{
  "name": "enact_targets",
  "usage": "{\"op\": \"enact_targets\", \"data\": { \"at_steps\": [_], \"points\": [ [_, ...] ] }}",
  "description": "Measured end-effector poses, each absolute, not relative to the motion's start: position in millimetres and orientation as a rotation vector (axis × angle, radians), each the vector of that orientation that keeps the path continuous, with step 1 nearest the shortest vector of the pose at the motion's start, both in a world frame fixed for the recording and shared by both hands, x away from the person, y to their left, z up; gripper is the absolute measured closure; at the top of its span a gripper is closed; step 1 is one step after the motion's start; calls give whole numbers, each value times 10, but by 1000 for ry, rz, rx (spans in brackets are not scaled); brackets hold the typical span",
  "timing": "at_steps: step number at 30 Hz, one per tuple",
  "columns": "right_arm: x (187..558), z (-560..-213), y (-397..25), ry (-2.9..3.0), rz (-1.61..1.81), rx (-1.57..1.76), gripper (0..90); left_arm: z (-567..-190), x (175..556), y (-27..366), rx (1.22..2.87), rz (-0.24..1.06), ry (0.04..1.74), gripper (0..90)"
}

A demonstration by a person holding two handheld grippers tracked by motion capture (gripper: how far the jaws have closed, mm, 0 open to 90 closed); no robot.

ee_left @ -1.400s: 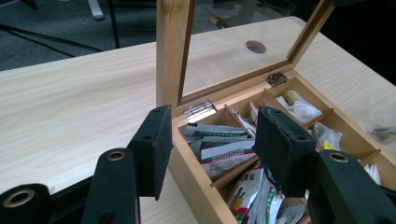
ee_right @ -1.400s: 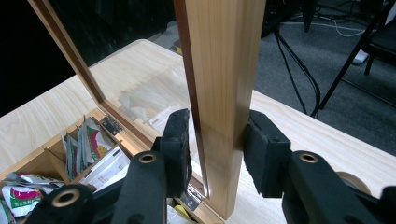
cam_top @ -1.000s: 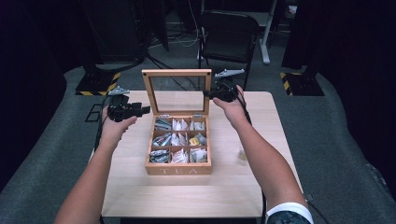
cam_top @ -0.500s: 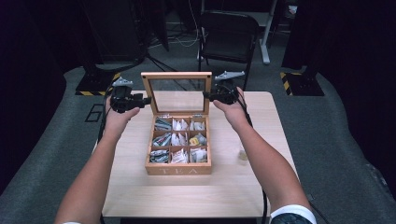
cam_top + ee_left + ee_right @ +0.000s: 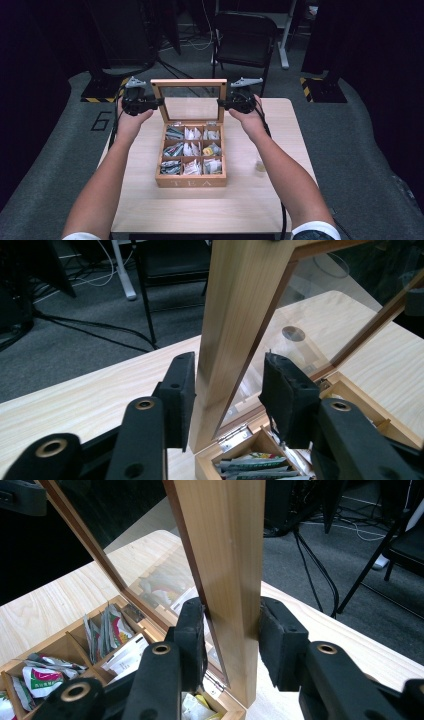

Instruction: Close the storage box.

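The pale wooden counter (image 5: pixel 150 200) carries a light wooden tea box with nine compartments (image 5: pixel 191 177). Its front wall bears the carved word "TEA". On the grey floor beside the counter, on the side of the left hand-held gripper (image 5: pixel 161 102), a large number "6" is painted. Behind both hand-held grippers stands a black folding chair (image 5: pixel 243 37), and black stands with yellow and black striped tape are near it on the floor.

The box's glass lid with a wooden frame (image 5: pixel 189 83) stands open and almost upright, between the two hand-held grippers. The left hand-held gripper (image 5: pixel 227 390) has its jaws around the left post of the frame; one pad touches the wood, and the other pad stands a little apart from it on the glass side, so it is loosely around the post, not clenched. The right hand-held gripper (image 5: pixel 220 102) is at the right post. In the right gripper view, the right hand-held gripper (image 5: pixel 231 630) has a pad close against each face of the post and appears to grasp it.

Below and in front of the hand-held grippers, the compartments hold small paper tea bags (image 5: pixel 111 625) in white, green and red; the writing on them is too small to read. A small clear glass (image 5: pixel 260 164) stands on the counter under the right forearm, just beside the box.
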State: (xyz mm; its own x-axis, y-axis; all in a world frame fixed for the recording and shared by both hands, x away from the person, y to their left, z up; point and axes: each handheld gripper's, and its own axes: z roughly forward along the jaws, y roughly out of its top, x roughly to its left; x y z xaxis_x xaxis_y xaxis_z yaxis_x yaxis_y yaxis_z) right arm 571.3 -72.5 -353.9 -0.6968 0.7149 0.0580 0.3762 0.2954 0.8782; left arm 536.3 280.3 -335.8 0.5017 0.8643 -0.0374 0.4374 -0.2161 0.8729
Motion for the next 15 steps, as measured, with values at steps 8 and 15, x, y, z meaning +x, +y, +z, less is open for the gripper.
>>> {"op": "enact_targets", "data": {
  "at_steps": [8, 15],
  "points": [
    [5700, -3546, -730, 2223, 1371, 985, 631, -3369, 5365, 2796, 1849, 612, 1089, 640],
    [5655, -3474, -763, 2199, 1400, 1005, 596, -3393, 5358, 2818, 1827, 590, 1093, 638]
  ]
}}
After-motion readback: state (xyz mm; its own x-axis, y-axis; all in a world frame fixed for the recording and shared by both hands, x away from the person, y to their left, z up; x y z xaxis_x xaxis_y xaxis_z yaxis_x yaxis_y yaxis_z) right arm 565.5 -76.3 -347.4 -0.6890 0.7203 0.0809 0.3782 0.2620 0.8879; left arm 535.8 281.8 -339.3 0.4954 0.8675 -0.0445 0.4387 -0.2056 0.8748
